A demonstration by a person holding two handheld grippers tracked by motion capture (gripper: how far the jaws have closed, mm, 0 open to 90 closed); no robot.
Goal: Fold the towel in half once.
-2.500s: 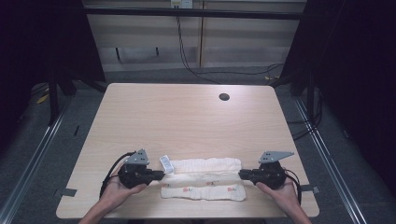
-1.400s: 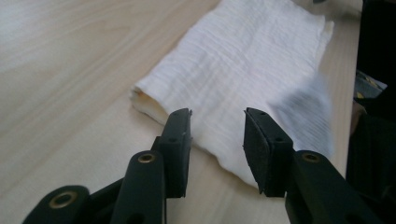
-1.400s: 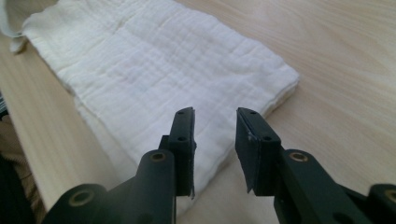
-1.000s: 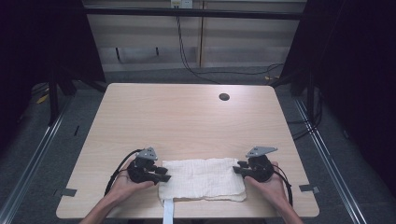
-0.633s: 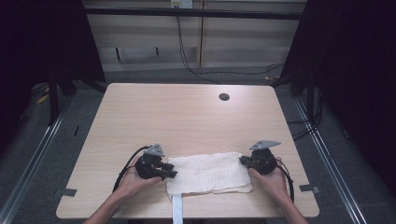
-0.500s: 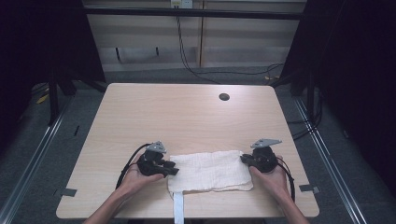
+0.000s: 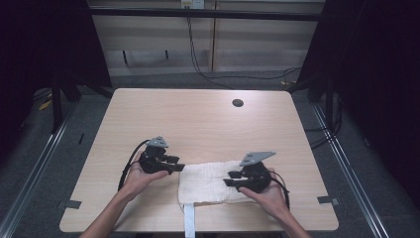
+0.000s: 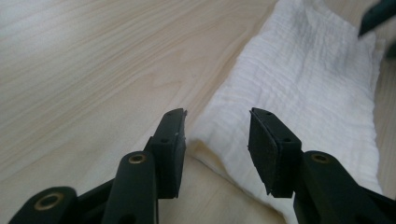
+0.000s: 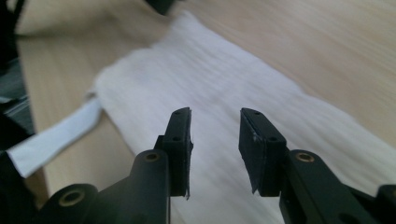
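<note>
A white cloth [image 7: 205,181] lies flat near the table's front edge, and a white strap [image 7: 188,220] from it hangs over that edge. My left gripper [image 7: 179,167] is at the cloth's left end. Its jaws have just been opening and stand open [image 8: 217,116], with the cloth's corner [image 8: 303,93] lying beyond them and nothing pinched. My right gripper [image 7: 231,179] hovers over the right half of the cloth. Its jaws have also just been opening and stand open [image 9: 215,114] above the cloth [image 9: 224,79], gripping nothing. The strap [image 9: 51,135] trails off to the left in the right gripper view.
The light wooden table [image 7: 198,124] has a round dark hole [image 7: 237,103] near its far edge. Metal rails and dark floor run along both sides. The other gripper's tip [image 8: 378,14] shows past the cloth in the left gripper view.
The bunched cloth got spread flat between the grippers. Both grippers have let go of its ends. The right one has moved left over the cloth; the left one shifted slightly away from the front edge.
</note>
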